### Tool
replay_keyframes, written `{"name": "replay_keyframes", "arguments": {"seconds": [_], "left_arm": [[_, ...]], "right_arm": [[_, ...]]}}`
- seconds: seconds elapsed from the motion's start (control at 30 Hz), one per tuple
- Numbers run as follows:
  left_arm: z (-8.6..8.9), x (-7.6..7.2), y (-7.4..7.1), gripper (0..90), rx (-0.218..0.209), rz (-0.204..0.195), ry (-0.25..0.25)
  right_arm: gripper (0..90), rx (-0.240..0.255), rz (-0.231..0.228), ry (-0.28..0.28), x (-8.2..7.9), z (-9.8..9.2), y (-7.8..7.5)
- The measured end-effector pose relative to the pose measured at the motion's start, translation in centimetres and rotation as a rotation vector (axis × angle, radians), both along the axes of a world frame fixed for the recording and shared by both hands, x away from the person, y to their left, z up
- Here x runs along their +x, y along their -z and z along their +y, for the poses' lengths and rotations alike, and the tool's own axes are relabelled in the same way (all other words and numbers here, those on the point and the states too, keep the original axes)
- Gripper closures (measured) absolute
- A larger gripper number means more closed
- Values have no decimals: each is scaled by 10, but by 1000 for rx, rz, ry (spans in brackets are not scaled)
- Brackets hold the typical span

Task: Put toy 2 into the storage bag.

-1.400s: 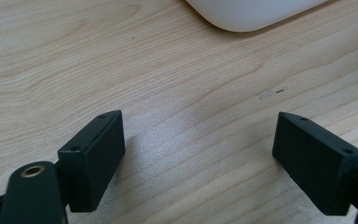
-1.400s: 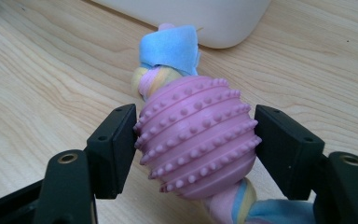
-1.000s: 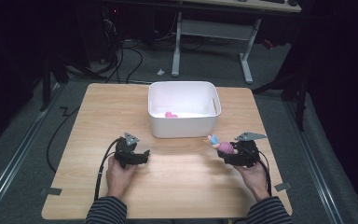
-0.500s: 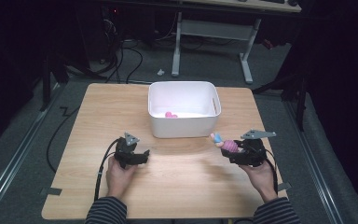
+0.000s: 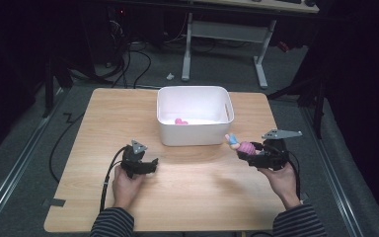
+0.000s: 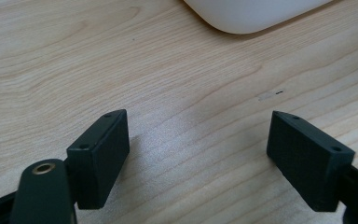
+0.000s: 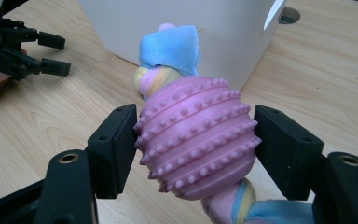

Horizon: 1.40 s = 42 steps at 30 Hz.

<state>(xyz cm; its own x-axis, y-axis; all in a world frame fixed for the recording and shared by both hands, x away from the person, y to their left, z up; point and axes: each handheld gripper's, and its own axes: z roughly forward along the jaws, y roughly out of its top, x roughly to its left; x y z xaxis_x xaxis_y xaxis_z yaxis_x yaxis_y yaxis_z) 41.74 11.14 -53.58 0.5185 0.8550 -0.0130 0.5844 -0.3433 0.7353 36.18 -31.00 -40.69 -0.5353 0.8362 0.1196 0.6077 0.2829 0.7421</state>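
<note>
Right now my right claw (image 7: 196,140) pinches the pink knobbly ball (image 7: 196,137) of a rope toy, both pads pressed on its flanks, held clear of the counter (image 5: 202,187) just short of the white bin's (image 5: 195,133) near wall. The ball is round and ribbed, so I judge it could roll out of the pads if I tilt, and the dangling rope ends could snag the rim ahead. That wall stands between me and the inside, where another pink thing (image 5: 180,121) already lies. My left claw (image 6: 200,154) rests spread and empty, its jaws having just closed a little, well off to the side.
</note>
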Motion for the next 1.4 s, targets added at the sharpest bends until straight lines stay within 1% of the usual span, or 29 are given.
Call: {"name": "replay_keyframes", "arguments": {"seconds": [0.03,0.17,0.27,0.4,0.43,0.53,0.6,0.63,0.67,0.7,0.73,0.77,0.8,0.83,0.93,1.07,1.23,1.4], "left_arm": [[0,0,0,213,1,0,0],[0,0,0,214,2,-1,-1],[0,0,0,214,2,0,0],[0,-1,0,216,0,-1,-2],[0,-1,0,218,-1,-1,-2],[0,-1,0,219,-3,-1,-3],[0,-1,0,218,-3,-1,-3],[0,-1,0,218,-2,-1,-2],[0,-1,0,218,-2,0,-2],[0,-1,0,219,-3,-1,-2],[1,-1,0,219,-3,0,-2],[1,-1,0,220,-3,0,-2],[1,-1,0,220,-3,0,-2],[1,-1,0,220,-3,0,-2],[1,-1,0,220,-4,0,-2],[1,-1,0,219,-3,0,-1],[0,0,0,220,0,-1,-1],[0,0,0,219,2,-1,-2]], "right_arm": [[331,-4,-2,-1,0,1,-2],[332,9,-15,-14,3,4,-9],[332,-16,-9,-6,7,7,-14],[334,9,4,-17,13,14,-21],[333,8,-2,-22,15,17,-24],[334,25,-14,-23,17,19,-32],[333,22,-25,-25,18,22,-39],[333,24,-36,-34,19,23,-44],[333,25,-38,-39,20,24,-45],[332,27,-51,-57,22,24,-47],[331,30,-55,-66,22,25,-49],[330,31,-71,-76,24,26,-50],[330,28,-86,-77,25,27,-51],[329,25,-92,-72,26,28,-52],[330,12,-92,-66,29,31,-55],[331,15,-91,-67,33,34,-61],[329,-39,-92,-68,44,40,-70],[328,-67,-86,-72,58,43,-76]]}}
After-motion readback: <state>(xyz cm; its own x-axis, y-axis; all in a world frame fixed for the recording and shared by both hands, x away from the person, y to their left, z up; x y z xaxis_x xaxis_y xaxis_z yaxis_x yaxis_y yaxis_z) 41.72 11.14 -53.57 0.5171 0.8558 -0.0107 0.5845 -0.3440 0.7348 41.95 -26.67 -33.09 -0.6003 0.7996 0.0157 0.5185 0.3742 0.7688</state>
